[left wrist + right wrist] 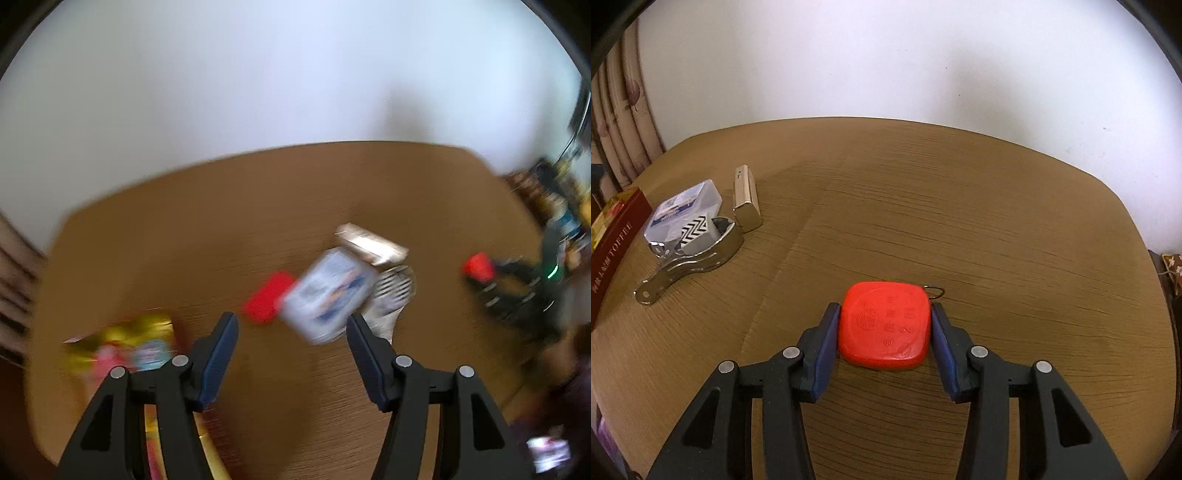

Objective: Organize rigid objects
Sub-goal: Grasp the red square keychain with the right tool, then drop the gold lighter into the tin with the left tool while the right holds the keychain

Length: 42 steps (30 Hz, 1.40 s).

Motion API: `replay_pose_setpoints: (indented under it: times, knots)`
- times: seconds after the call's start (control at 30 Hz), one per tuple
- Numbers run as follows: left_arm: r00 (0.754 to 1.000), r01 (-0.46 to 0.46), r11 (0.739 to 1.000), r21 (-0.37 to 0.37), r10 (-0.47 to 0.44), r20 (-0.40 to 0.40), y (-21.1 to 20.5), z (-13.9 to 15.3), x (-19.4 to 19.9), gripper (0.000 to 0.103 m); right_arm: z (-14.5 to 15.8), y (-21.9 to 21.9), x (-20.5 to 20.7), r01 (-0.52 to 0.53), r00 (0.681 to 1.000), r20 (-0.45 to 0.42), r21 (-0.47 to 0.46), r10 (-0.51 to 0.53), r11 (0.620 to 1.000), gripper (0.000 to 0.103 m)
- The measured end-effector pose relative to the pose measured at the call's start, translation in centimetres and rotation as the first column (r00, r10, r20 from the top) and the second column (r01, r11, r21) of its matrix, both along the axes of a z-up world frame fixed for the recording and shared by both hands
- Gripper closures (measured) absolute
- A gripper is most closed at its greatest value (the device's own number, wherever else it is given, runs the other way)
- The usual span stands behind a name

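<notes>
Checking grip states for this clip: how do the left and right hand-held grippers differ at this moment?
The right hand-held gripper is closed on the red case, pads pressing both its sides; the left hand-held gripper stands open and holds nothing. The right view is sharp, the left view is blurred. The right one sits away from the clutter; the left one faces the plastic box. Both have blue pads and point down at the table.

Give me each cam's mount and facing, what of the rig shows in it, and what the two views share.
Left wrist: sits on the left gripper, angled down at the brown table; blurred; its two open fingers show, nothing between them.
Right wrist: sits on the right gripper, angled down at the table; its fingers show, closed on the red square case.
Shared: the table, the white wall, and the cluster of clear plastic box, gold bar-shaped box and metal tool. The left view also catches the right gripper with the red case at its right edge.
</notes>
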<state>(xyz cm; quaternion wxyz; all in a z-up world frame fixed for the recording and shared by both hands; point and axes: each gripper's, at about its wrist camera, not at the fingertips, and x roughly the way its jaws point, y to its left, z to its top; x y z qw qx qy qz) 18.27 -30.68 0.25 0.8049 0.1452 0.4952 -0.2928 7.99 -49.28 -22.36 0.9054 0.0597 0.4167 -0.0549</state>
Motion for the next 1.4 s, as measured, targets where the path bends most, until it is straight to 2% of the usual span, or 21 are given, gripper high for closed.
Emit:
replay_pose_setpoints:
  times: [0.07, 0.17, 0.23, 0.33, 0.4, 0.53, 0.63, 0.8, 0.87, 0.9, 0.93, 0.97, 1.0, 1.07, 1.13, 1.2, 1.33, 1.4]
  knots:
    - [0.999, 0.041, 0.999, -0.013, -0.041, -0.033, -2.0, 0.1, 0.7, 0.041, 0.2, -0.8, -1.1, 0.001, 1.000, 0.005, 0.016, -0.001, 1.000, 0.059]
    - [0.995, 0.098, 0.992, 0.081, -0.099, 0.013, -6.1, -0.4, 1.9, 0.041, 0.6, -2.5, -1.8, -0.001, 1.000, 0.013, 0.031, 0.001, 1.000, 0.059]
    - [0.993, 0.106, 0.990, 0.089, -0.100, -0.066, -8.5, -1.5, 3.5, 0.041, 0.2, -1.6, -2.0, -0.005, 1.000, 0.019, 0.040, 0.004, 0.999, 0.059]
    - [0.980, 0.058, 0.997, 0.041, -0.049, -0.193, -10.6, -2.9, 5.5, 0.041, 0.6, -2.8, -2.7, -0.013, 1.000, 0.022, 0.054, 0.012, 0.998, 0.059]
    - [0.965, 0.025, 0.999, 0.041, -0.013, -0.260, -11.7, -4.0, 6.4, 0.040, 0.6, -2.9, -2.9, -0.018, 0.999, 0.029, 0.067, 0.016, 0.998, 0.059]
    - [0.919, -0.065, 0.997, 0.036, 0.074, -0.386, -13.1, -6.0, 8.0, 0.041, 1.0, -4.2, -3.8, -0.029, 0.999, 0.037, 0.085, 0.026, 0.996, 0.059]
    - [0.889, -0.118, 0.992, 0.054, 0.130, -0.439, -13.7, -7.5, 9.0, 0.041, 1.9, -3.7, -4.3, -0.036, 0.998, 0.048, 0.090, 0.032, 0.995, 0.058]
    - [0.845, -0.178, 0.975, 0.135, 0.221, -0.487, -14.0, -9.8, 9.6, 0.041, 1.8, -4.0, -4.6, -0.042, 0.997, 0.063, 0.111, 0.035, 0.993, 0.058]
    - [0.822, -0.205, 0.971, 0.126, 0.241, -0.516, -13.9, -10.8, 9.7, 0.041, 1.6, -4.1, -4.7, -0.043, 0.997, 0.067, 0.115, 0.035, 0.992, 0.058]
    - [0.814, -0.220, 0.968, 0.121, 0.251, -0.523, -13.8, -11.2, 9.8, 0.044, 1.7, -4.3, -4.8, -0.043, 0.997, 0.068, 0.116, 0.035, 0.992, 0.058]
    - [0.810, -0.241, 0.963, 0.122, 0.269, -0.522, -13.6, -11.5, 9.8, 0.061, 1.7, -4.5, -5.0, -0.043, 0.997, 0.068, 0.118, 0.035, 0.992, 0.058]
    - [0.824, -0.254, 0.959, 0.129, 0.284, -0.489, -13.5, -11.2, 9.7, 0.070, 1.8, -4.7, -5.1, -0.043, 0.997, 0.067, 0.119, 0.035, 0.992, 0.058]
    - [0.829, -0.245, 0.963, 0.115, 0.269, -0.490, -13.5, -11.1, 9.6, 0.083, 1.8, -4.8, -5.2, -0.043, 0.997, 0.066, 0.124, 0.035, 0.991, 0.058]
    - [0.827, -0.238, 0.968, 0.077, 0.243, -0.506, -13.3, -10.8, 9.3, 0.083, 1.7, -4.6, -5.1, -0.042, 0.998, 0.062, 0.127, 0.034, 0.991, 0.058]
    - [0.858, -0.241, 0.969, 0.056, 0.240, -0.455, -12.9, -9.6, 8.6, 0.083, 1.8, -4.8, -5.2, -0.040, 0.998, 0.054, 0.127, 0.033, 0.991, 0.058]
    - [0.873, -0.241, 0.970, -0.016, 0.209, -0.441, -12.0, -8.1, 7.7, 0.083, 1.7, -4.6, -5.1, -0.036, 0.998, 0.049, 0.125, 0.031, 0.992, 0.058]
    - [0.919, -0.234, 0.962, -0.140, 0.172, -0.354, -8.6, -2.4, 4.2, 0.083, 1.7, -4.5, -4.8, -0.032, 0.999, 0.036, 0.120, 0.028, 0.992, 0.058]
    - [0.930, -0.254, 0.954, -0.159, 0.196, -0.311, -5.2, 0.2, 2.8, 0.083, 1.7, -4.4, -4.8, -0.032, 0.999, 0.030, 0.110, 0.029, 0.993, 0.058]
